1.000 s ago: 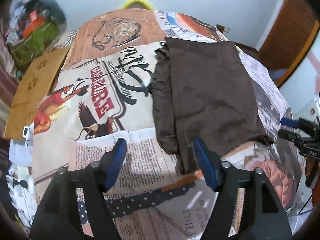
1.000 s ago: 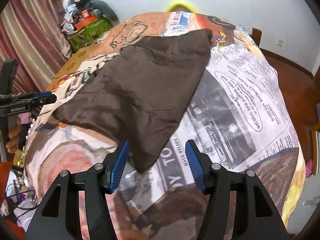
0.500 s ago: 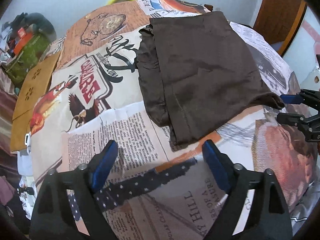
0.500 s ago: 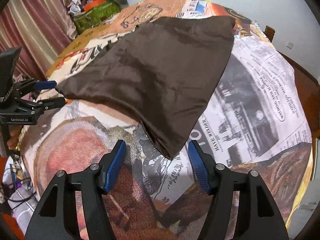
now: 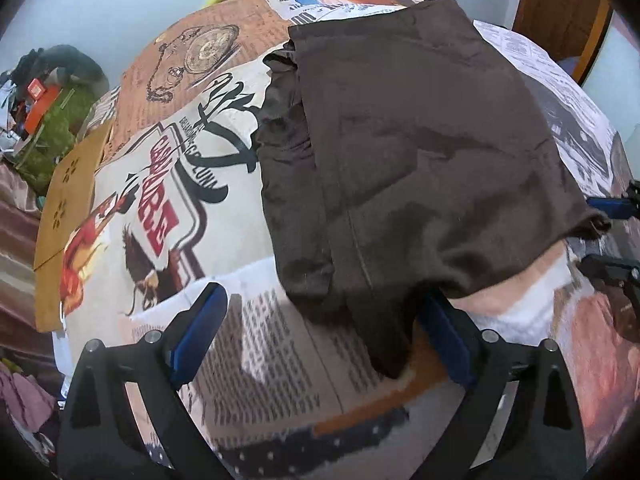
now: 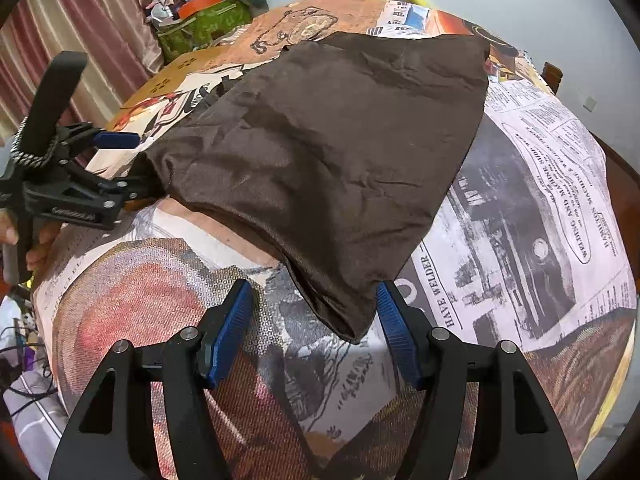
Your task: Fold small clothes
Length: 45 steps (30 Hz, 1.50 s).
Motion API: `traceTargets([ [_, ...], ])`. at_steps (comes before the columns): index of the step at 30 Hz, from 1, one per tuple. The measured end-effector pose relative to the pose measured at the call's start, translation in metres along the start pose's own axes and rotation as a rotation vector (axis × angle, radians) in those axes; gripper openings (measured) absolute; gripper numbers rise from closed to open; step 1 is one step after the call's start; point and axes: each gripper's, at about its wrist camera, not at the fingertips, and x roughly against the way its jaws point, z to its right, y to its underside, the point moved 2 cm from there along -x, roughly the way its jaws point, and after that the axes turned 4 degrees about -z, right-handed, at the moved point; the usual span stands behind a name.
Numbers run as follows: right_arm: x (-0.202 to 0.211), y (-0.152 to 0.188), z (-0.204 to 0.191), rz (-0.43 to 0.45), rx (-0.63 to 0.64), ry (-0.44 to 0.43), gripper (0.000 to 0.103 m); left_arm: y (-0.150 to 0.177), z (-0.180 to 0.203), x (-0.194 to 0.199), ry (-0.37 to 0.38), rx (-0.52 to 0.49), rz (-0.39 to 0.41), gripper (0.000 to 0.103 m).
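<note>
Newsprint-patterned cloth (image 6: 540,208) covers the whole surface, printed with old adverts; "HAVE WELDER" reads beside the right gripper, "WASHING MACHINE" curls inside an oval further off, and in the left view large red block letters sit above a dark eagle, too warped to read surely. On this cover lies the brown garment (image 6: 332,152), folded into a broad panel, a bunched layer showing along its left edge in the left view (image 5: 400,152).

Beyond the far left edge stands a green box (image 6: 204,24) heaped with clutter, in front of striped curtains (image 6: 80,40).

At the near left corner of the garment the left gripper (image 5: 320,340) points steeply down; its blue fingers (image 5: 198,330) have just been opening and stand spread wide, the hem corner lying loose between them, nearer the right finger, with no pad pressing on it. From the right view the same gripper (image 6: 132,164) shows side-on at that corner, a hand (image 6: 38,246) below it.

The right gripper (image 6: 314,332) has its fingers (image 6: 228,332) parted about the garment's near right corner, whose tip hangs between them just beside the right finger, ungripped
</note>
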Motion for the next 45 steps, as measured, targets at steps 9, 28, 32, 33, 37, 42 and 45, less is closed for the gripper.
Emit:
traceTargets([
  [9,-0.001,0.0,0.0,0.022,0.028,-0.047,0.024,-0.008,0.01,0.001,-0.139,-0.048,0.107,0.053],
  [28,0.039,-0.004,-0.012,0.105,0.094,-0.074,0.01,0.015,0.003,0.052,-0.027,0.001,0.131,0.011],
  [32,0.059,-0.001,-0.013,0.143,0.096,-0.077,0.01,0.017,0.0,0.073,0.006,0.022,0.159,0.011],
  [33,0.064,0.0,-0.012,0.151,0.097,-0.076,0.01,0.016,0.001,0.078,0.01,0.023,0.168,0.011],
  [37,0.077,-0.004,-0.011,0.185,0.102,-0.06,0.009,0.006,0.003,0.089,-0.003,0.016,0.198,0.011],
  [42,0.079,-0.02,-0.003,0.215,0.088,-0.046,0.009,-0.019,0.003,0.092,-0.021,0.01,0.225,0.011],
  [45,0.082,-0.032,0.003,0.244,0.077,-0.039,0.009,-0.039,-0.004,0.093,-0.002,0.031,0.239,0.011],
])
